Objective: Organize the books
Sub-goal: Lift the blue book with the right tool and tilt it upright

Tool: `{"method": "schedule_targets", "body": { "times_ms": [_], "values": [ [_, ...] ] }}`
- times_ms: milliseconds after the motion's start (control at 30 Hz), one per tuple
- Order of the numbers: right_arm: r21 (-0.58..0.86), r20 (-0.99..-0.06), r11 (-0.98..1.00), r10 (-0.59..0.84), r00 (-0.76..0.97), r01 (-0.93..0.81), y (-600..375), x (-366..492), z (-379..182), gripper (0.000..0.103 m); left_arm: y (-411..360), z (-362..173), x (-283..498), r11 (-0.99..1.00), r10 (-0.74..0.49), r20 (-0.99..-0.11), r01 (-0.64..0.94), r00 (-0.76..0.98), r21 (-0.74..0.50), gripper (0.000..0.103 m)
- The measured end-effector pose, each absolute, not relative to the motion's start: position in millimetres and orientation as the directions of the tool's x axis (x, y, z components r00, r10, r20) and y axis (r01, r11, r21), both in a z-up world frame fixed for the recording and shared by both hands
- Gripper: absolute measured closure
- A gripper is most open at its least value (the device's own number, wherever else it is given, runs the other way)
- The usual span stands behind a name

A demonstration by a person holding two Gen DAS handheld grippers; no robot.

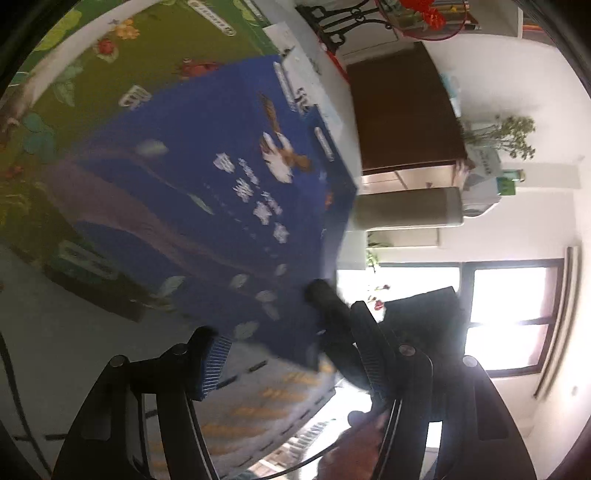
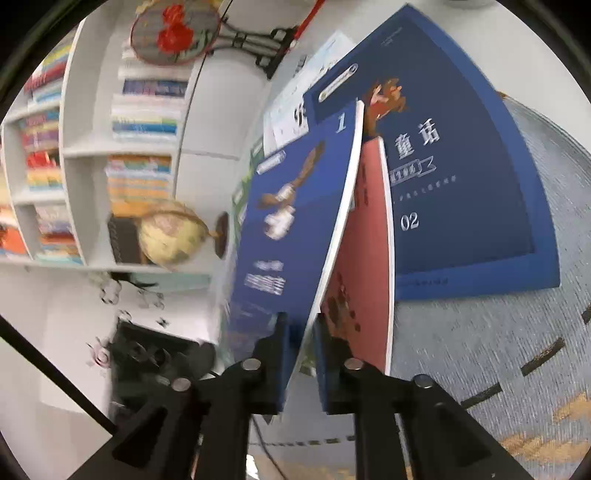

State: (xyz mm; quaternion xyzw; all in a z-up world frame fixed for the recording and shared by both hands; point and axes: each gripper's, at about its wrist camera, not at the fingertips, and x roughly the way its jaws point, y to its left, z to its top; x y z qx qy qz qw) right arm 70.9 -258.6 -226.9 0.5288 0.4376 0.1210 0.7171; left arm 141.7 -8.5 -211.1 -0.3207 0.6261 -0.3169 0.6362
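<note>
In the right wrist view my right gripper [image 2: 301,354] is shut on the lower edge of a thin blue book marked "1" [image 2: 291,221] and holds it tilted up off the cloth. Under it lie a red book [image 2: 364,266] and a larger blue book marked "02" [image 2: 461,177]. In the left wrist view the same lifted blue book [image 1: 221,206] fills the middle, with the right gripper's black fingers [image 1: 332,314] on its edge. My left gripper [image 1: 291,365] is open, its fingers either side of the book's corner. A green book [image 1: 74,122] lies beyond.
A grey-blue woven tablecloth [image 2: 498,350] covers the table. White shelves [image 2: 74,155] full of books, a globe [image 2: 170,232] and a round fan ornament [image 2: 173,33] stand behind. A window [image 1: 509,314] and a plant [image 1: 513,136] show in the left wrist view.
</note>
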Motion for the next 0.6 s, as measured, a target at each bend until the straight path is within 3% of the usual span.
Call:
{"method": "schedule_targets", "body": {
  "times_ms": [133,267,333,367,400,600],
  "values": [
    [0.833,-0.542,0.488,0.625,0.562,0.26,-255,79,-217,0.093,8,-221,146,0.553,-0.83,-0.556,-0.068,0.039,-0.83,0.044],
    [0.807,-0.585,0.513,0.633,0.507,0.291,-252,84,-225,0.082,7,-219,154,0.492,-0.865,-0.498,-0.096,0.055,-0.865,0.043],
    [0.834,-0.552,0.458,0.672,0.494,0.308,-251,83,-237,0.067,-1,-219,157,0.456,-0.886,-0.462,-0.103,0.042,-0.884,0.043],
    [0.844,-0.536,0.434,0.684,0.495,0.314,-251,81,-240,0.054,-5,-219,158,0.446,-0.891,-0.452,-0.107,0.035,-0.888,0.044],
    [0.859,-0.512,0.401,0.694,0.506,0.318,-251,79,-244,0.05,-10,-218,159,0.442,-0.894,-0.447,-0.104,0.033,-0.891,0.044],
    [0.888,-0.457,0.309,0.68,0.573,0.341,-258,80,-249,0.05,-26,-216,162,0.452,-0.891,-0.454,-0.078,0.006,-0.889,0.043]
  ]
}}
